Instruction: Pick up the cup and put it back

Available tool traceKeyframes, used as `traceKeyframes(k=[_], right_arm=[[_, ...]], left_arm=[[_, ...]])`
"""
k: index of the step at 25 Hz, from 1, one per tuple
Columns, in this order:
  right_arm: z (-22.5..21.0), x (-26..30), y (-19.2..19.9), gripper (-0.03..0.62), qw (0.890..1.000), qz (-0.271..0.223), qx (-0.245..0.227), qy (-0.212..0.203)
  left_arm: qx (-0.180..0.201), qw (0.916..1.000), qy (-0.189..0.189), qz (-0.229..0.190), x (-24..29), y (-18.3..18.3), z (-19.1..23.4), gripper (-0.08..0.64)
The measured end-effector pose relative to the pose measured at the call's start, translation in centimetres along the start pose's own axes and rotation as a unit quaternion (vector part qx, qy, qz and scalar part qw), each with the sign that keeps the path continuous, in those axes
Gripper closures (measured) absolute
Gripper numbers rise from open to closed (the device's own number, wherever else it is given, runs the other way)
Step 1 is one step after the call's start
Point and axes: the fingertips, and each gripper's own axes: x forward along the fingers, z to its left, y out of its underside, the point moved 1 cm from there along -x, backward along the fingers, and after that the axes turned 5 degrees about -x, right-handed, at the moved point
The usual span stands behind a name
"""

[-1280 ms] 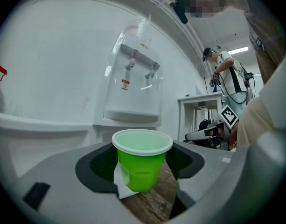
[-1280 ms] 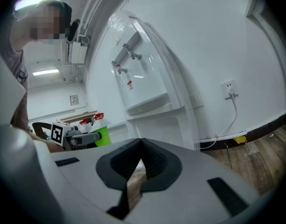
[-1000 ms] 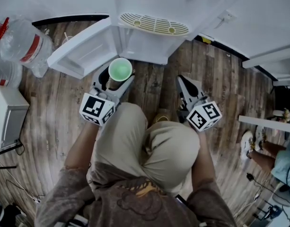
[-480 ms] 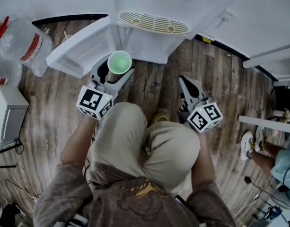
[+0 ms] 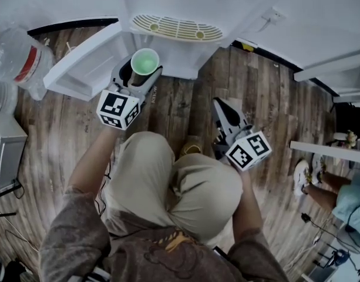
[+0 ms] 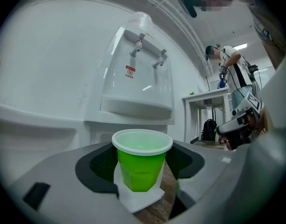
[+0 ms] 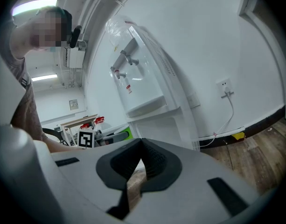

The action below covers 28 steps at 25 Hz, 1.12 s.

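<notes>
A green plastic cup (image 5: pixel 145 60) stands upright between the jaws of my left gripper (image 5: pixel 141 69), which is shut on its sides. In the left gripper view the cup (image 6: pixel 142 146) fills the gap between the dark pads (image 6: pixel 98 164), with the left gripper (image 6: pixel 143 174) held level just in front of the white water dispenser (image 6: pixel 138 78). The cup hangs by the dispenser's lower front (image 5: pixel 168 57), beside its open white door (image 5: pixel 80 66). My right gripper (image 5: pixel 222 106) is held over the wooden floor, shut and empty; its fingertips (image 7: pixel 142 146) meet.
The dispenser's drip grille (image 5: pixel 168 27) lies above the cup. A large water bottle (image 5: pixel 24 57) lies at the left, a white box (image 5: pixel 3 151) below it. A wall socket (image 7: pixel 225 85) with a cable is at the right. Another person (image 5: pixel 338 192) sits far right.
My left gripper has carried the cup forward, closer to the dispenser's lower front. The right gripper has stayed about where it was.
</notes>
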Motion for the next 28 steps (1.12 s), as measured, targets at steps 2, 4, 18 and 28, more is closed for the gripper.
traceKeyframes(k=[2, 4, 18, 28], right_arm=[[0.1, -0.3, -0.1, 0.591, 1.0, -0.003, 0.004, -0.002], [0.1, -0.7, -0.2, 0.591, 1.0, -0.005, 0.007, -0.002], [0.7, -2.5, 0.1, 0.591, 0.999, -0.007, 0.028, -0.022], [0.2, -2.8, 0.5, 0.591, 0.999, 0.003, 0.037, -0.025]], left_arm=[[0.0, 1.0, -0.004, -0.001, 1.2, 0.8, 0.4, 0.247], [0.002, 0.9999, -0.012, -0.001, 2.5, 1.8, 0.8, 0.247], [-0.008, 0.9993, -0.034, 0.015, 11.7, 10.0, 3.2, 0.247], [-0.019, 0.9961, -0.076, 0.041, 16.3, 16.0, 6.2, 0.247]])
